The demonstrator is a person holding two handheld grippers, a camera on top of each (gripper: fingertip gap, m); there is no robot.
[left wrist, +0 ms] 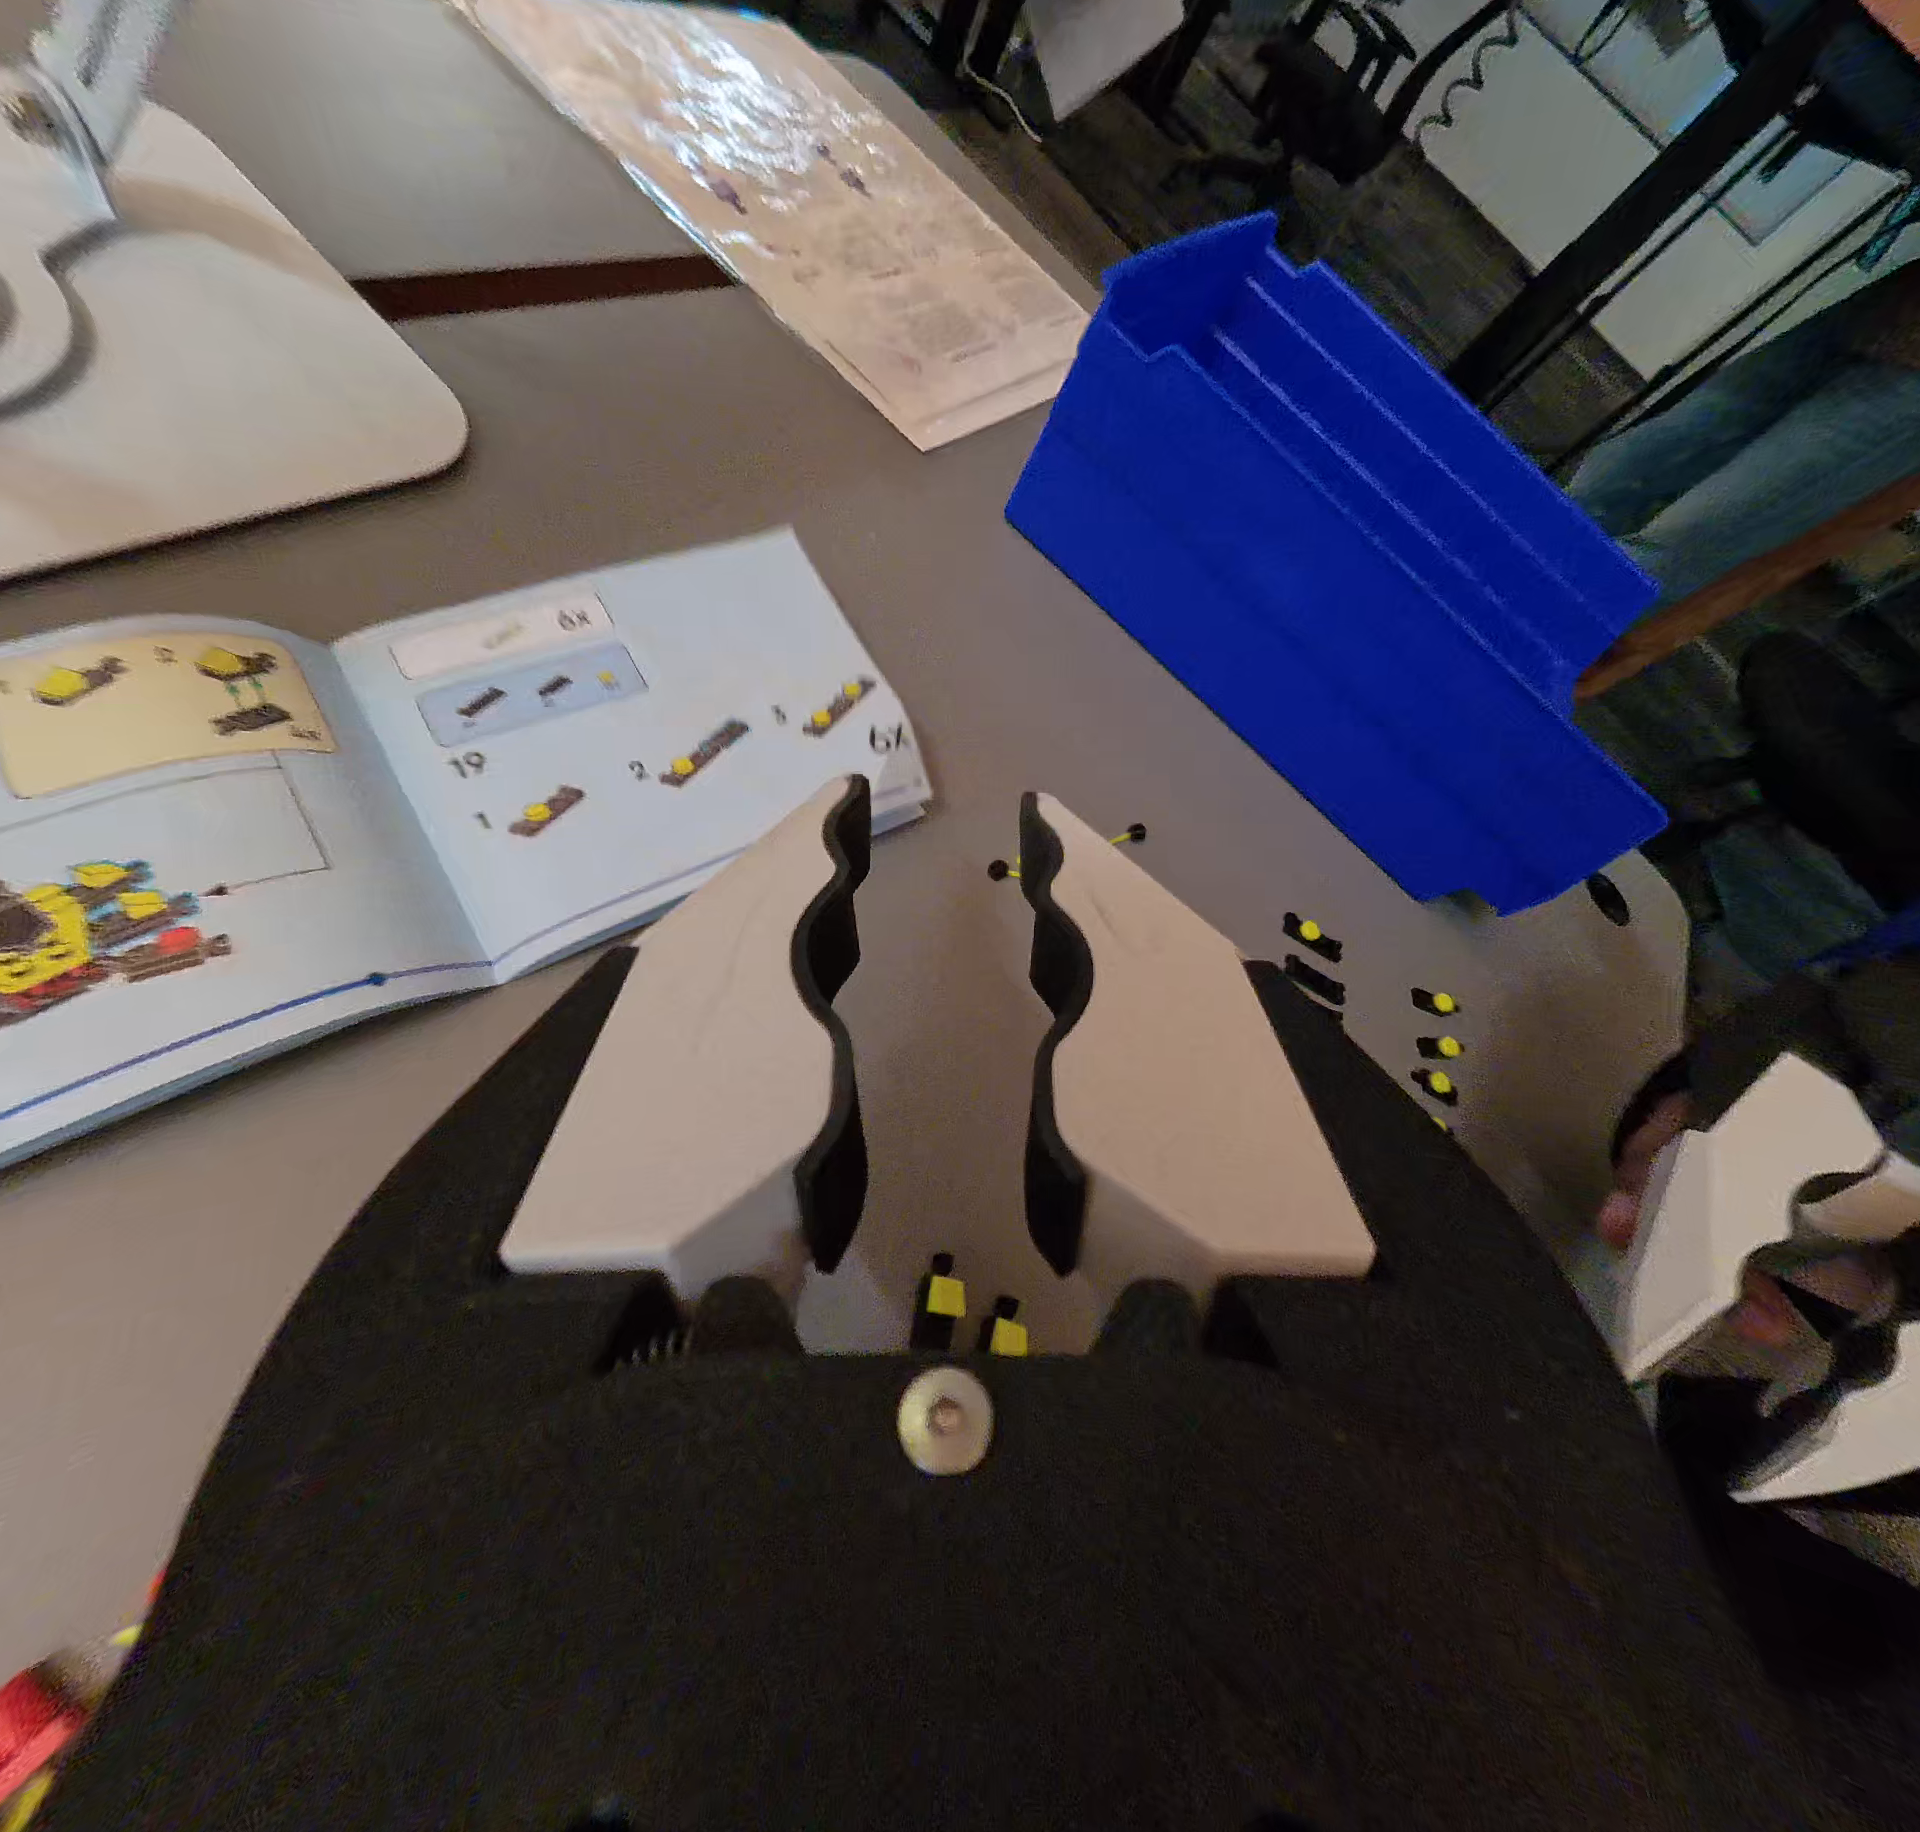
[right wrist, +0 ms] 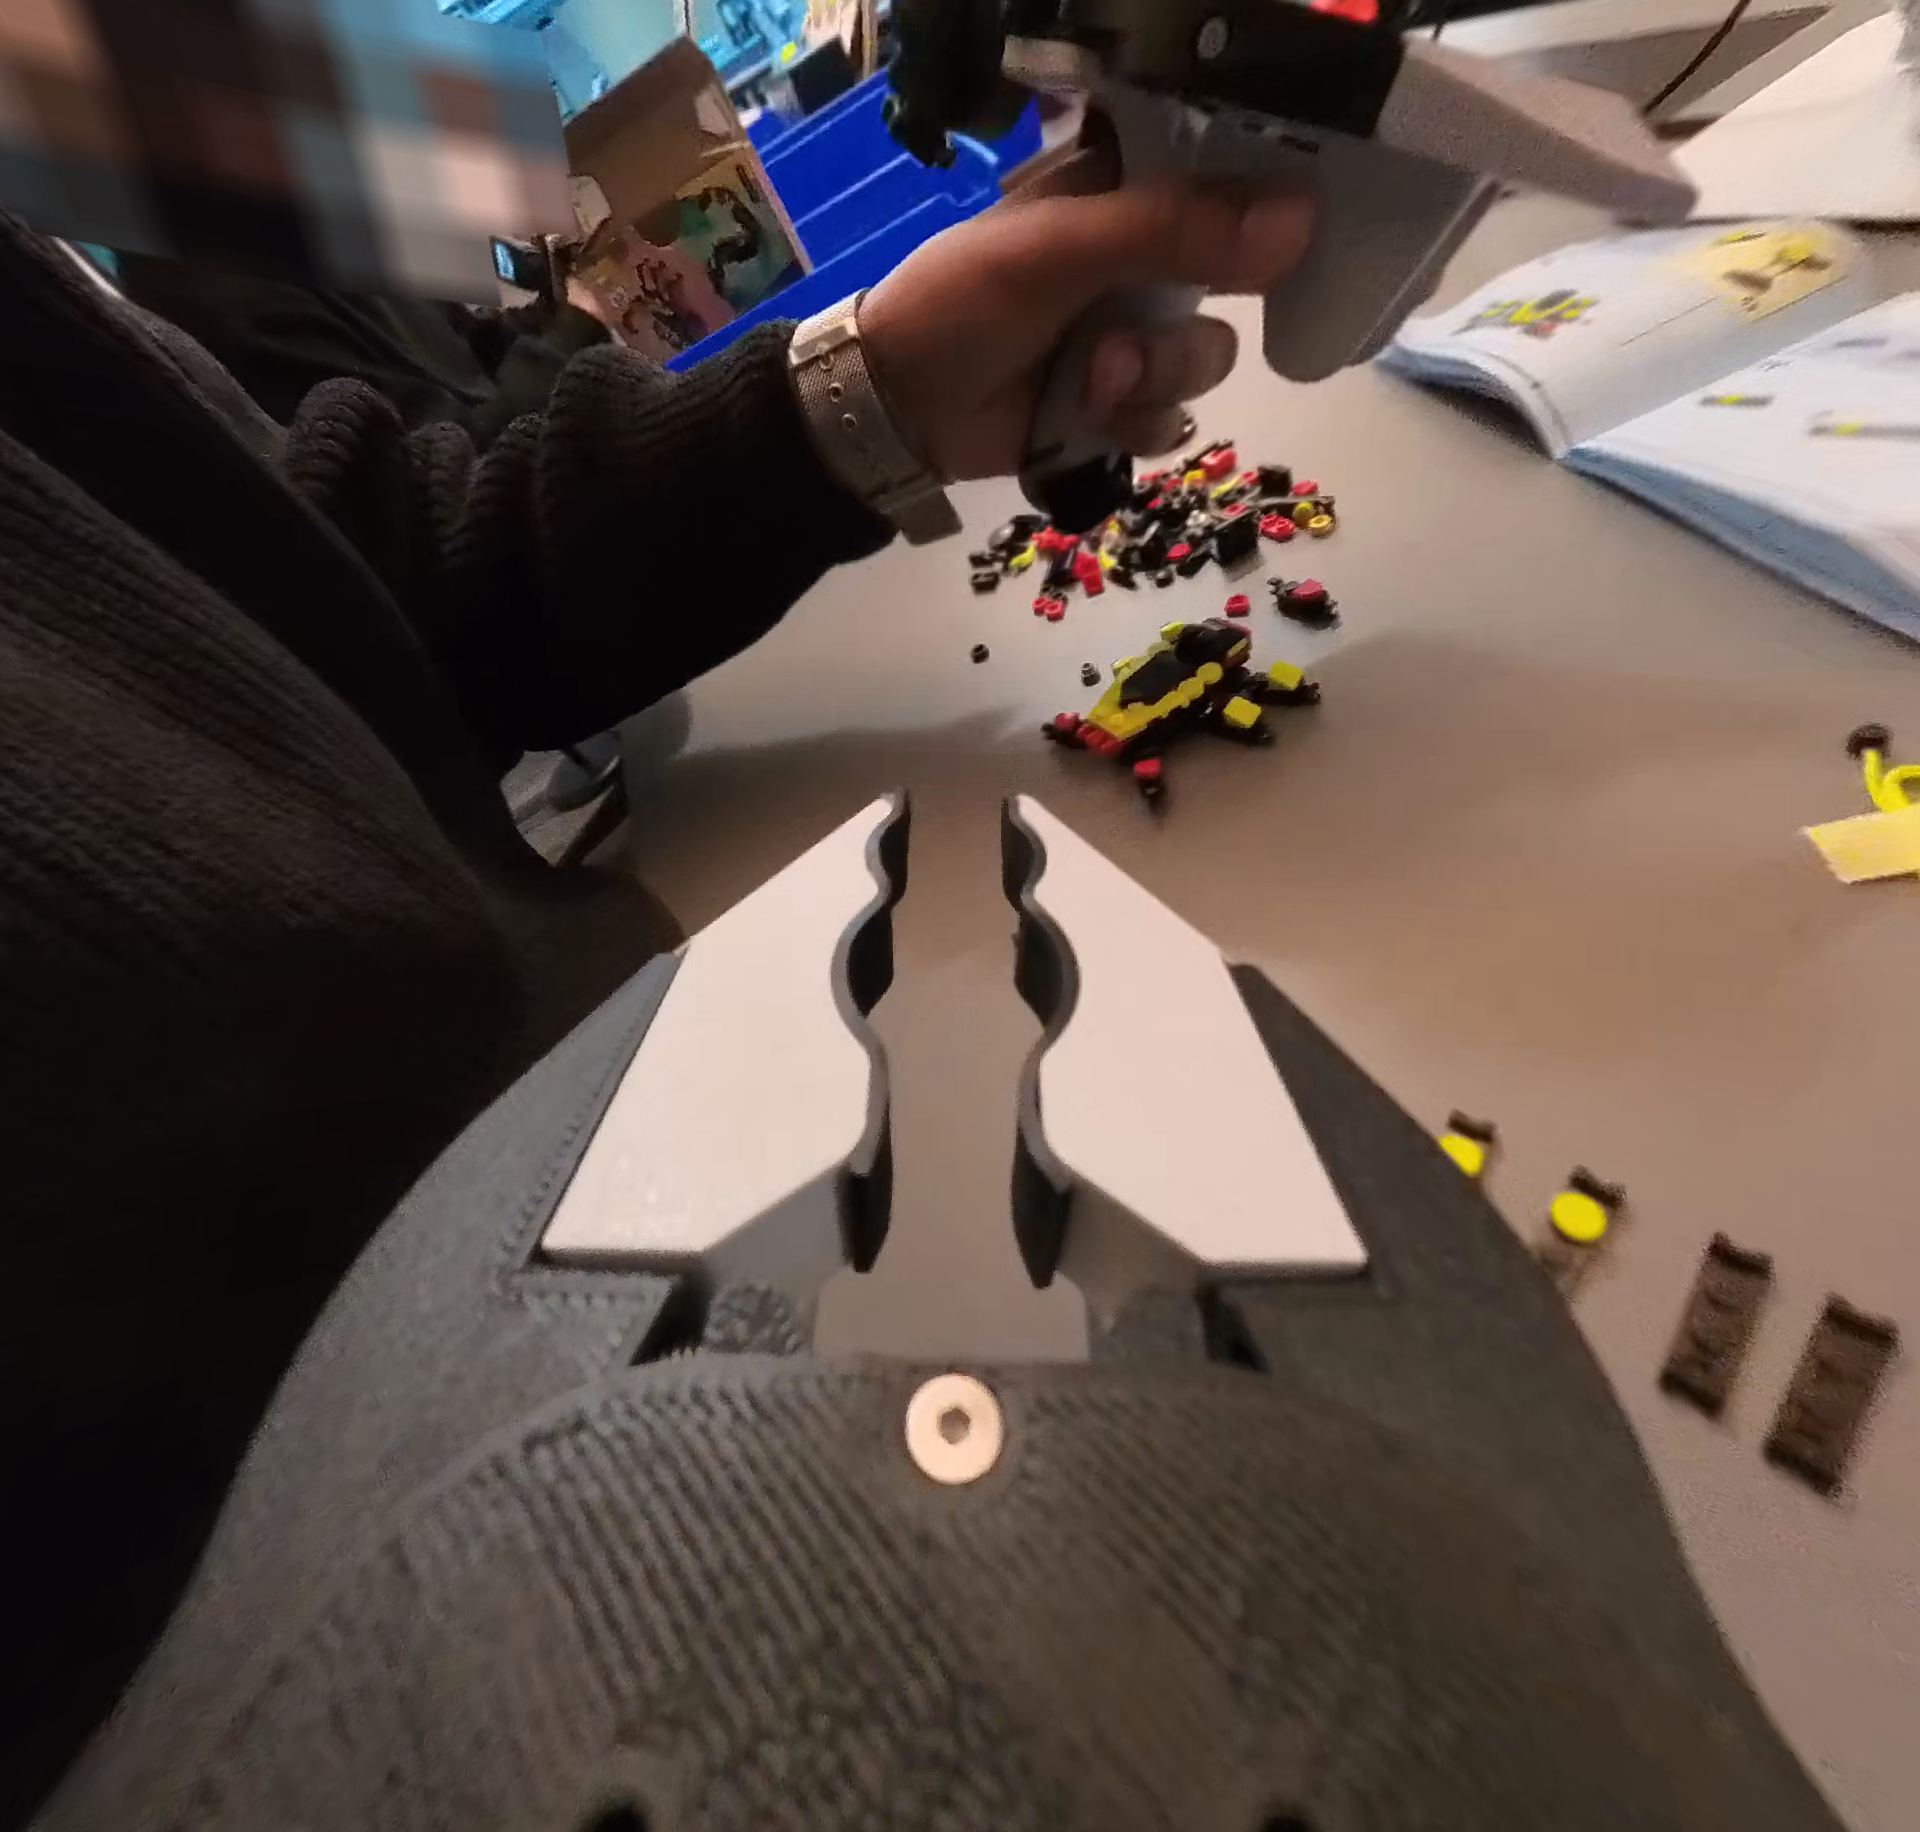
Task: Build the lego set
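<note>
We hold both grippers above the grey table (left wrist: 644, 452), each with a clear gap between its fingers and nothing in it: the left gripper (left wrist: 943, 816) hangs over bare tabletop beside the open instruction booklet (left wrist: 582, 743), and the right gripper (right wrist: 956, 816) points toward the half-built yellow and black model (right wrist: 1179, 691).

The booklet's open page seems to call for small repeated sub-assemblies — dark plates with yellow round studs. Several of these small plates with yellow studs (left wrist: 1439, 1044) lie in a row to the right of our left gripper, and two more plain dark plates (right wrist: 1777, 1367) sit just beside the right one. To do this step well, we judge it best to take one plate by its long edges, low and square, so it does not twist out of the fingers, and steady the mating piece with the other gripper before pressing straight down.

The loose pile of red, black and yellow pieces (right wrist: 1153, 525) lies beyond the model, below our left hand (right wrist: 1060, 328). The table is smooth and matte; a blue bin (left wrist: 1340, 577) and a loose printed sheet (left wrist: 790, 182) sit farther back — beyond them, dark desk legs and cables.
</note>
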